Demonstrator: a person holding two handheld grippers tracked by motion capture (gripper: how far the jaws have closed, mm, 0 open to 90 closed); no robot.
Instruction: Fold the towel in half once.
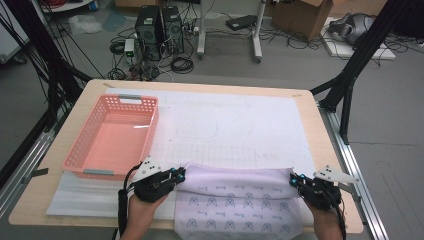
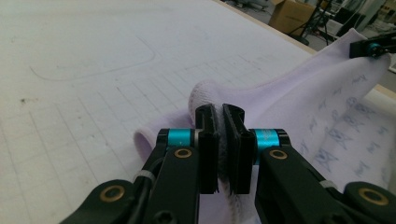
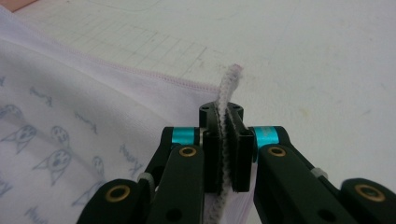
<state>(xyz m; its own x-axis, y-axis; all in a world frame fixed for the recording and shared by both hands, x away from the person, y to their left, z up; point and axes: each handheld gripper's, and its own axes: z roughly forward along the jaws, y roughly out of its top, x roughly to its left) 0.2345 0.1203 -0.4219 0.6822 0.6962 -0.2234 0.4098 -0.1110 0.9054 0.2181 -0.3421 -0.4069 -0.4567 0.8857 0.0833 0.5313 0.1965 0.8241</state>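
Observation:
A pale lilac cloth (image 1: 235,192) printed with small blue figures lies at the table's near edge, stretched between both grippers. My left gripper (image 1: 178,175) is shut on the cloth's left corner; in the left gripper view the fabric (image 2: 299,107) is pinched between the black pads at the left gripper (image 2: 220,112). My right gripper (image 1: 294,179) is shut on the right corner, where the hemmed edge (image 3: 229,86) stands up between the jaws of the right gripper (image 3: 224,112). The cloth's near part hangs over the table edge.
A pink plastic basket (image 1: 116,136) stands at the left of the table, close beyond my left gripper. A white gridded mat (image 1: 235,125) covers the tabletop. Computers, cables and boxes lie on the floor beyond the table.

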